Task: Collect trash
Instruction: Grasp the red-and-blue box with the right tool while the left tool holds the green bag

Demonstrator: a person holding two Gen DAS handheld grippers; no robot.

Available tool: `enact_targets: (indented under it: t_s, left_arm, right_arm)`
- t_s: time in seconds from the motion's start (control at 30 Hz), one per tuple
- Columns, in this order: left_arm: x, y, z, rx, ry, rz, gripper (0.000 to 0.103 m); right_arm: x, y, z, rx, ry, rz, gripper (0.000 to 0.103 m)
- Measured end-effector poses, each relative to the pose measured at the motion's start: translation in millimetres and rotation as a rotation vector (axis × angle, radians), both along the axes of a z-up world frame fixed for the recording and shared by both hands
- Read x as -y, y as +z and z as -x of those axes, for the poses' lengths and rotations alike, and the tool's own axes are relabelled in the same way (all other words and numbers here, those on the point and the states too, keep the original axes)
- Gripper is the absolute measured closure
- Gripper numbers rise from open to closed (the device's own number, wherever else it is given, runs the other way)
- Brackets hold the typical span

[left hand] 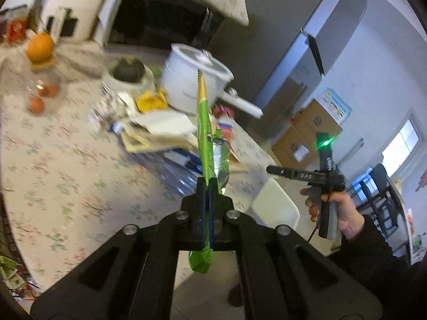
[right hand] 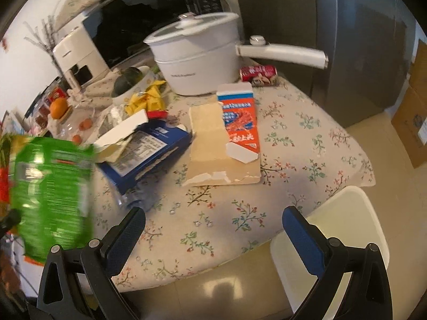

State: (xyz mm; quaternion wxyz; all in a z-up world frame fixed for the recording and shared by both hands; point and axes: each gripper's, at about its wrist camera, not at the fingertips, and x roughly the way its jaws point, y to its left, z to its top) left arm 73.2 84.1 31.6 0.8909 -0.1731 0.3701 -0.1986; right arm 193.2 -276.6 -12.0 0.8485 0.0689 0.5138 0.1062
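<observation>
My left gripper (left hand: 207,186) is shut on a green snack bag (left hand: 204,136), seen edge-on and held above the floral table; the bag also shows blurred at the left of the right wrist view (right hand: 50,194). My right gripper (right hand: 213,224) is open and empty over the table's near edge; it also shows in the left wrist view (left hand: 272,170), out to the right. On the table lie a torn blue box (right hand: 152,149), a flattened orange-and-tan carton (right hand: 226,136), yellow wrappers (right hand: 149,98), a red can (right hand: 259,74) and a clear plastic bottle (right hand: 141,197).
A white bin (right hand: 333,240) stands on the floor at the table's near right corner. A white pot with a long handle (right hand: 197,53), a bowl (right hand: 128,85), a microwave (right hand: 138,24), an orange (right hand: 58,106) and a grey fridge (right hand: 347,40) are behind.
</observation>
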Motion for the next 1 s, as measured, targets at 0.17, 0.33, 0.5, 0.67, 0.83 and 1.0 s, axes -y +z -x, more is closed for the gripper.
enact_targets:
  t_s: [0.17,0.33,0.5,0.67,0.83,1.0]
  left_arm:
    - [-11.9,8.7,0.6,0.047,0.056,0.012,0.101]
    - [-10.9,8.4,0.2,0.074,0.067,-0.002,0.101]
    - [-13.3,5.1,-1.9,0.062,0.070,-0.001,0.101]
    - [-13.5,5.2,-0.3,0.061,0.080,-0.012,0.101]
    - [-11.7,8.3,2.5,0.076,0.089,-0.009,0.101]
    - [-4.9,16.6,6.1,0.107,0.081,0.000,0.101]
  right_arm:
    - [26.4,-33.5,-36.9,-0.100,-0.118,-0.073,0.011]
    - [45.7,-70.6,-66.9,-0.180,-0.225,-0.196,0.025]
    - [44.4,-96.5,-78.6,-0.245,-0.277,-0.295,0.038]
    - [38.5,-102.3,-83.6,-0.237,-0.288,-0.360,0.057]
    - [41.4,-101.0,-80.1,-0.207,-0.318,-0.400,0.090]
    - [49.2,-49.2,-63.4,-0.057,-0.269,-0.324,0.099]
